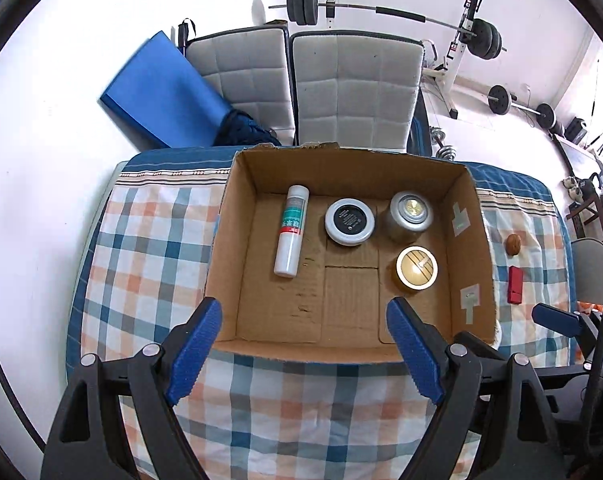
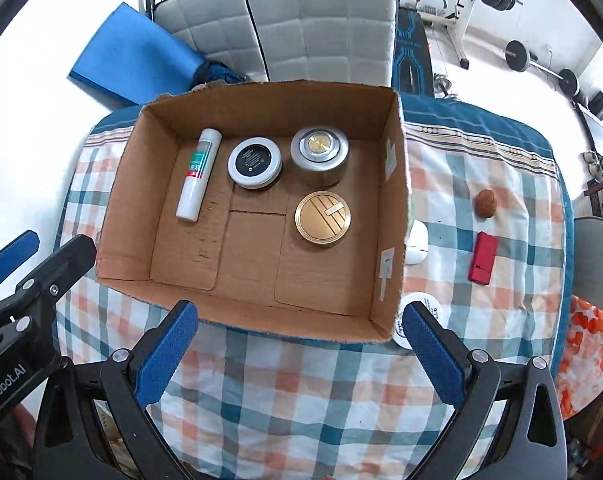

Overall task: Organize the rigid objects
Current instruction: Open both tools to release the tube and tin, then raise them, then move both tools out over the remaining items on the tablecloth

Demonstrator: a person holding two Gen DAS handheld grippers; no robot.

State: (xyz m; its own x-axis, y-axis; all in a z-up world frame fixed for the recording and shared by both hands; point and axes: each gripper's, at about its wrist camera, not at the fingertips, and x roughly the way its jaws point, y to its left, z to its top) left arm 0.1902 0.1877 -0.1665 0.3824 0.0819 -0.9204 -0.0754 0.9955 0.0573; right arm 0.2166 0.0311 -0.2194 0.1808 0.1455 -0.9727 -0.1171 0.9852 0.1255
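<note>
Cardboard box [image 2: 393, 184], brown and open-topped, sits on the checked tablecloth [image 2: 285, 392] with four things already in it: a white tube [image 2: 197, 176] lying at the left, a black-lidded round tin [image 2: 254, 162], a silver round tin [image 2: 319, 156] at the far right and a gold-lidded round tin [image 2: 322, 218] nearer. We hold the left gripper [image 1: 303, 356] and right gripper [image 2: 299, 360] above the near edge, both with jaws apart and empty. Right of the box we see a brown nut-like lump [image 2: 485, 203], a red flat block [image 2: 483, 258], a white rounded object [image 2: 416, 242] and a white round lid [image 2: 421, 312], so we judge the sorting about half done.
</note>
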